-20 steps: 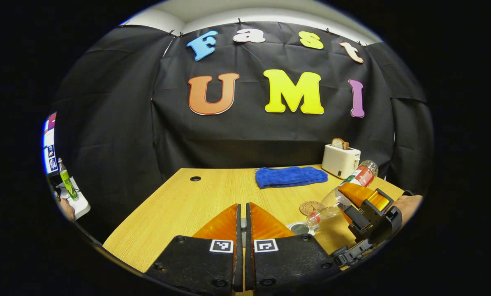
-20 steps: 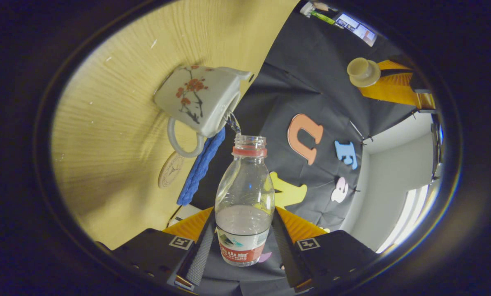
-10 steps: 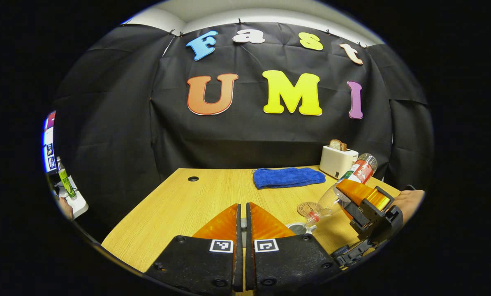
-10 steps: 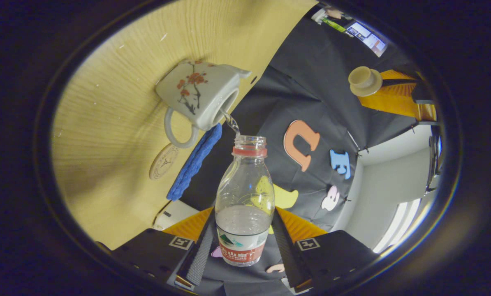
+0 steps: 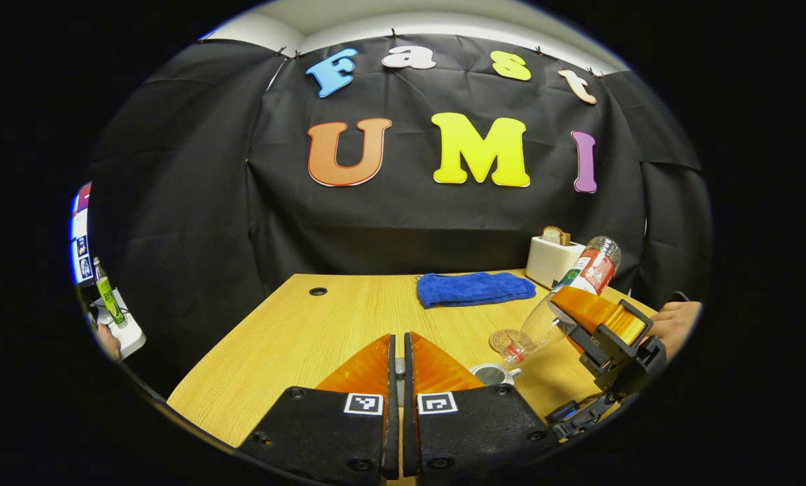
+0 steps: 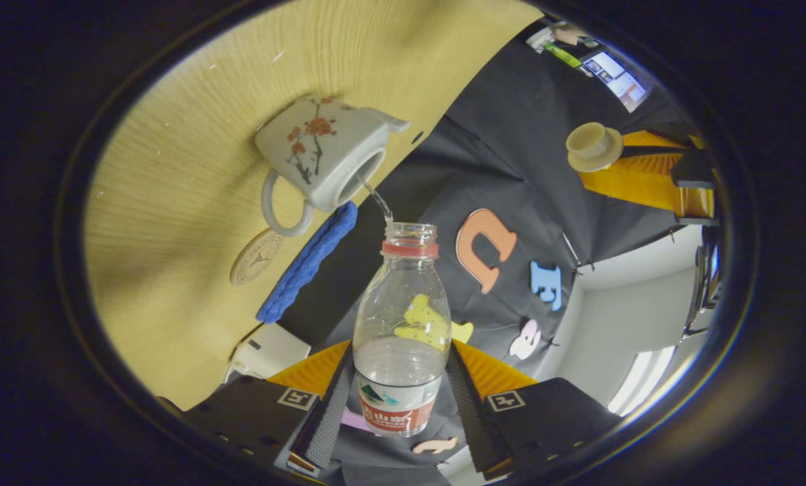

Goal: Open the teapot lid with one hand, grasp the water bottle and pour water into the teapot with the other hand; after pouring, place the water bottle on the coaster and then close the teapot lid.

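Note:
My right gripper (image 6: 401, 381) is shut on the clear water bottle (image 6: 403, 317), which is tilted mouth-down over the white flowered teapot (image 6: 322, 158). A thin stream of water runs from the bottle mouth into the teapot's open top. In the left gripper view the bottle (image 5: 568, 290) slants down to the teapot opening (image 5: 491, 373), held by the right gripper (image 5: 595, 324). My left gripper (image 5: 396, 358) is shut on the cream teapot lid (image 6: 592, 145), held up and away from the pot. The round coaster (image 6: 256, 256) lies just beyond the teapot.
A blue towel (image 5: 476, 289) lies at the back of the wooden table (image 5: 295, 337), with a white toaster (image 5: 555, 260) holding toast to its right. A hand (image 5: 676, 318) grips the right gripper. A small hole (image 5: 318, 291) marks the table's far left.
The bottle has tipped a little steeper and the stream has thinned. The right gripper view has rolled slightly. My left gripper has stayed almost still with the lid.

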### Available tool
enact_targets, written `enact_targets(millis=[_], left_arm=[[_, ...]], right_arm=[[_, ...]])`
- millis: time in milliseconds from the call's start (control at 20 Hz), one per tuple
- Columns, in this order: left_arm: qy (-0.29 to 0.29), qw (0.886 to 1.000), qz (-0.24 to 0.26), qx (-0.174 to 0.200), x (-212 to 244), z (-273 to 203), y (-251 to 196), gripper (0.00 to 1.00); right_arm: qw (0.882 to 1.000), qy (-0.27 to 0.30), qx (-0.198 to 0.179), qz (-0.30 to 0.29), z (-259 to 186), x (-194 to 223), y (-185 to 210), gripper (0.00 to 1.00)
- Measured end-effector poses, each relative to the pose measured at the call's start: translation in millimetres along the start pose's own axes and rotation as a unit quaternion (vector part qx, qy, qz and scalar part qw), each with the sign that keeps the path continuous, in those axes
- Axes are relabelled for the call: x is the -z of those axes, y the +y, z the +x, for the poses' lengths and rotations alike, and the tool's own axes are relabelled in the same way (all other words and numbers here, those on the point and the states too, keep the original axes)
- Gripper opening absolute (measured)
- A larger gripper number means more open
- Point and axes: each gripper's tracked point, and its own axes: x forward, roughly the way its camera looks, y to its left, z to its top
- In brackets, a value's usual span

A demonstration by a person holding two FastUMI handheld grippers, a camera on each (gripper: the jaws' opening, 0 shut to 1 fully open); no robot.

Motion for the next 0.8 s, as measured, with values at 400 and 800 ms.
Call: enact_targets(millis=[400, 800], left_arm=[[0.005, 1.000, 0.004, 0.001, 2, 0, 0, 0.05], [0.007, 1.000, 0.004, 0.002, 3, 0, -1, 0.05]], right_arm=[[0.999, -0.006, 0.020, -0.041, 1, -2, -12, 0.77], [0.999, -0.001, 0.030, -0.040, 0, 1, -19, 0.76]])
